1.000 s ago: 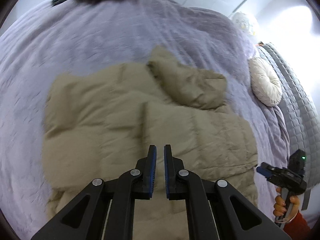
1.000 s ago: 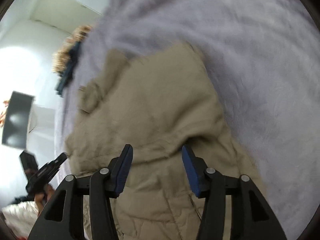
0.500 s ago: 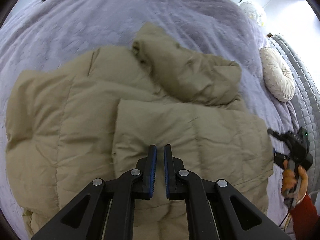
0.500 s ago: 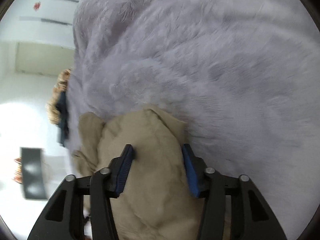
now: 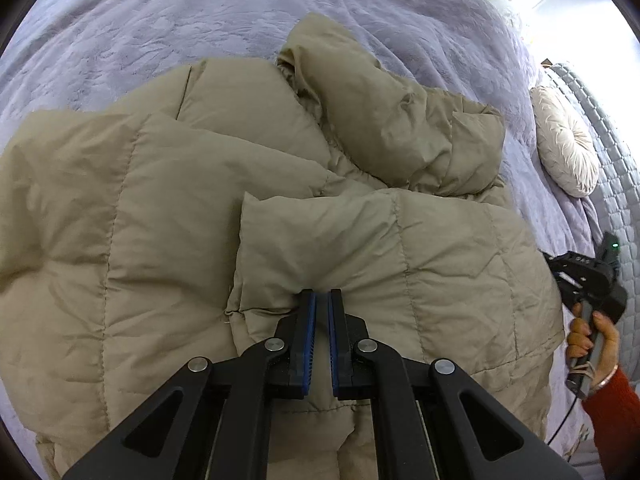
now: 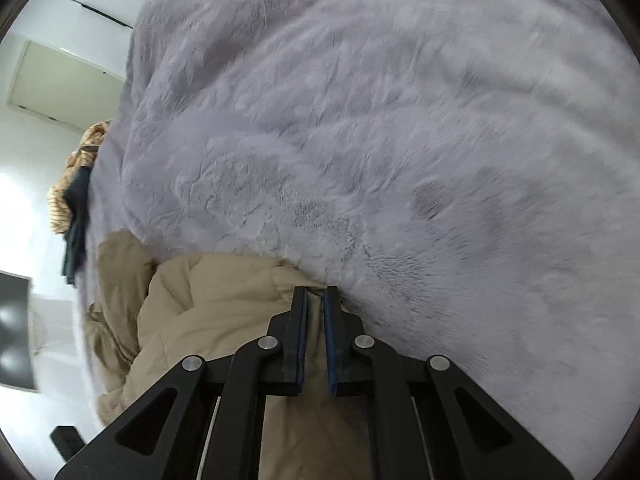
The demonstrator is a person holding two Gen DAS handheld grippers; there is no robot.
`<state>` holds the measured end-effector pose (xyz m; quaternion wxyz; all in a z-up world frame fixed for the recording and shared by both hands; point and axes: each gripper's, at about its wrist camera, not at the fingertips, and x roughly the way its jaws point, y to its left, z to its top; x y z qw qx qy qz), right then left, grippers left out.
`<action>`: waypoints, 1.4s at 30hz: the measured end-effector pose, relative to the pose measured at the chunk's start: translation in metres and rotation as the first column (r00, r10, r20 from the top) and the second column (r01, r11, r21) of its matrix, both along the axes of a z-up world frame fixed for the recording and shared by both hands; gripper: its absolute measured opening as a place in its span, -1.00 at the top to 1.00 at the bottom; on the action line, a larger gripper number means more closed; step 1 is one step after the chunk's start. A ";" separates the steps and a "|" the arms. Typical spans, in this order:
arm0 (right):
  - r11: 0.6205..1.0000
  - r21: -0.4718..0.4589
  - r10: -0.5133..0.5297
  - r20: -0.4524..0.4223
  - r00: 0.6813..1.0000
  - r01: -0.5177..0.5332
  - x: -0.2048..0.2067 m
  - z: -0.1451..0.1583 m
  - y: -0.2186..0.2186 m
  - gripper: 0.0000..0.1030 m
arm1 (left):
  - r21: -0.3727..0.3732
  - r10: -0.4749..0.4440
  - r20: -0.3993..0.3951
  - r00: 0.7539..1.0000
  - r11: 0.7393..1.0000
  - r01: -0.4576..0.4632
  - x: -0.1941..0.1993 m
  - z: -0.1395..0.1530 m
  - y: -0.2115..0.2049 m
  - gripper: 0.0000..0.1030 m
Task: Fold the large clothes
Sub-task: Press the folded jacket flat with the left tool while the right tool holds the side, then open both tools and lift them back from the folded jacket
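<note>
The coat (image 5: pixel 248 216), a tan quilted puffer, lies spread on a lilac bedspread (image 5: pixel 168 28), partly folded, its hood bunched on the far side.

Left gripper (image 5: pixel 322 300): pitched steeply down over the near half of the coat. Its jaws stand nearly together, tips pressed into the fabric at a pucker; whether cloth is pinched between the pads cannot be told.

Right gripper (image 6: pixel 316 296): also pitched steeply down, at the coat's edge where it meets the bedspread. Its jaws have just been closing and now clamp a thin fold of the coat's edge between the blue pads. In the left wrist view this tool (image 5: pixel 588 276) shows at the coat's right border, held by a hand (image 5: pixel 592 336) in a red sleeve (image 5: pixel 616 412), a green light lit on its body.

A round cream cushion (image 5: pixel 566 148) lies beyond the coat's right side. No legible writing or branding on any item.
</note>
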<state>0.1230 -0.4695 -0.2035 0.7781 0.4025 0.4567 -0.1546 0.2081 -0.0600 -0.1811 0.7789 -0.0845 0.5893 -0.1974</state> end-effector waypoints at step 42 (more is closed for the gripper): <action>0.989 0.017 0.148 -0.078 0.986 -0.147 -0.131 0.041 0.078 0.81 | 0.167 -0.038 0.032 0.999 0.985 0.032 -0.076 0.046 0.024 0.85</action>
